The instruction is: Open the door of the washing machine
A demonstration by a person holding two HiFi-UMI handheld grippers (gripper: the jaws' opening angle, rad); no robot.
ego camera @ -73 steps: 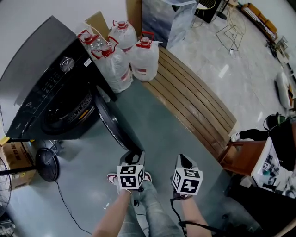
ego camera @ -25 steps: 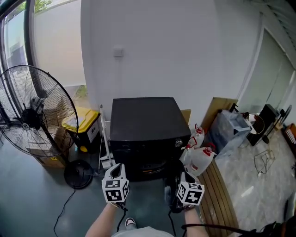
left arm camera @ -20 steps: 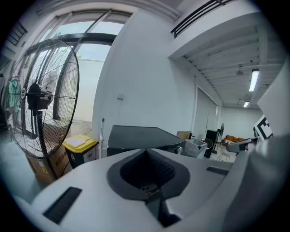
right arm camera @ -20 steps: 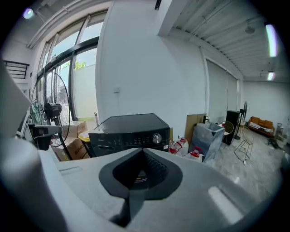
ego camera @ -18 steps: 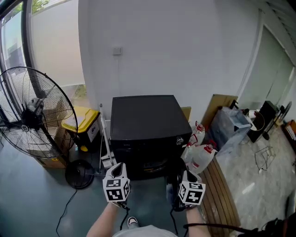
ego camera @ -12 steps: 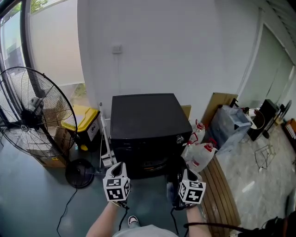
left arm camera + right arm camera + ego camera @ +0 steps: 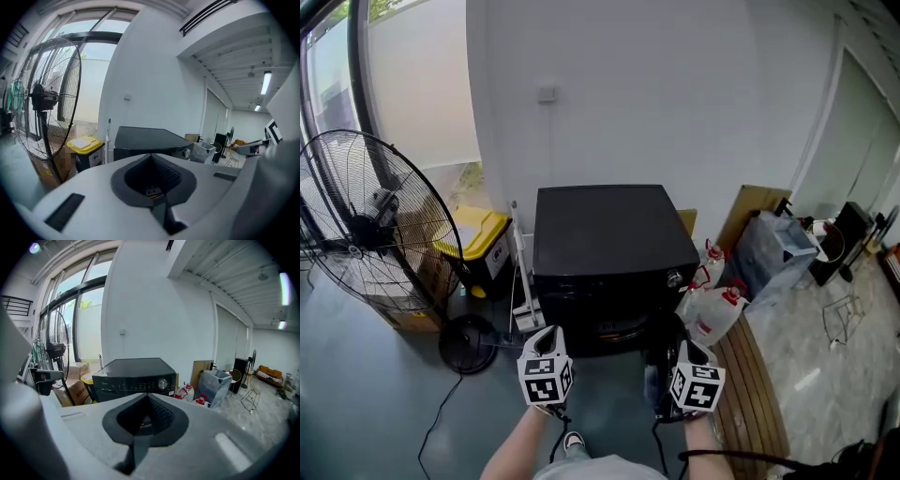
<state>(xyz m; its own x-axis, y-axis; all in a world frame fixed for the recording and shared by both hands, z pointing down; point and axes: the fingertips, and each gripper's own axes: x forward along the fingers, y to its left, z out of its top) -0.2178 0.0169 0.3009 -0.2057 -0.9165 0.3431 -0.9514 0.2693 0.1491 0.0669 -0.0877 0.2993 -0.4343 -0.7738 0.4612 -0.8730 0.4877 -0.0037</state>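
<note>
Faces washer (image 7: 614,234) at 12 o'clock. Holds left tool (image 7: 547,337) and right tool (image 7: 689,349) pressed together, pinching nothing. Appears done: door (image 7: 659,370) seemingly hanging open, at 11 o'clock off right tool.

Since earlier: black box-shaped washing machine (image 7: 614,239) gone from close-left to centred, farther, front-on; black wire-cage floor fan (image 7: 375,220) newly visible at left.
</note>
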